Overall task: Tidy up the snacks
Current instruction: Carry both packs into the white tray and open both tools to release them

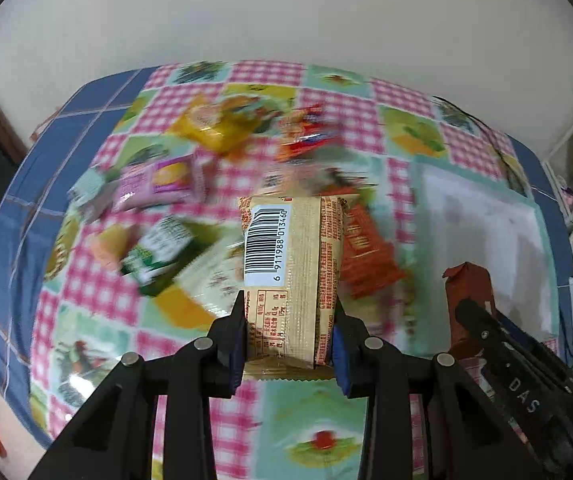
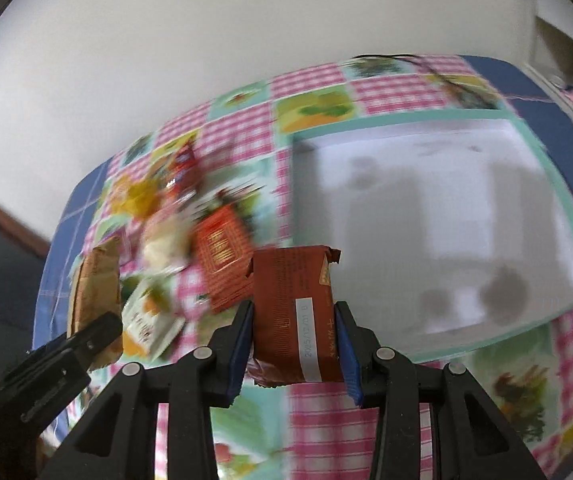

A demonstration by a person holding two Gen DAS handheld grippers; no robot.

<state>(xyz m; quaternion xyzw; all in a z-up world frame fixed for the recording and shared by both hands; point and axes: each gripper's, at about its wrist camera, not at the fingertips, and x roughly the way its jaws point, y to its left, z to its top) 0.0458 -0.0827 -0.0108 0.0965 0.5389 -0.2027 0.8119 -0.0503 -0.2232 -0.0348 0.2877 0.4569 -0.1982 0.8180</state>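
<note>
Tan foil snack pack (image 1: pixel 290 276) w/ a white barcode label sits clamped between the pads of the left gripper (image 1: pixel 288 332), centre of the left wrist view, lifted clear of the tablecloth (image 1: pixel 86 280). In the right wrist view the same pack shows at mid-left, nipped by the left gripper's black tips. Right gripper (image 2: pixel 294 340) is closed on a brown snack pack (image 2: pixel 292 312) w/ a white date strip, centre-bottom of its view; the left wrist view catches that brown pack at lower right, held up by the other tool.

Cloth is a pink-gingham and teal patchwork w/ fruit panels over a blue checked underlayer (image 1: pixel 14 200). White tray w/ a teal rim (image 2: pixel 542 168) lies on the cloth, right half of the right wrist view, grey shadows across its floor; it holds no snacks that I can see.

Loose snack pile (image 1: pixel 206 184) sits upper-centre to left in the left wrist view, blurred: a yellow pack (image 1: pixel 210 124), a red-orange pack (image 1: pixel 310 136), a pink pack (image 1: pixel 158 184), a green-white pack (image 1: pixel 158 252), an orange-red pack (image 1: pixel 366 256) just right of the tan one. Labels unreadable. Pale wall (image 1: pixel 286 12) fills the top of both views.
</note>
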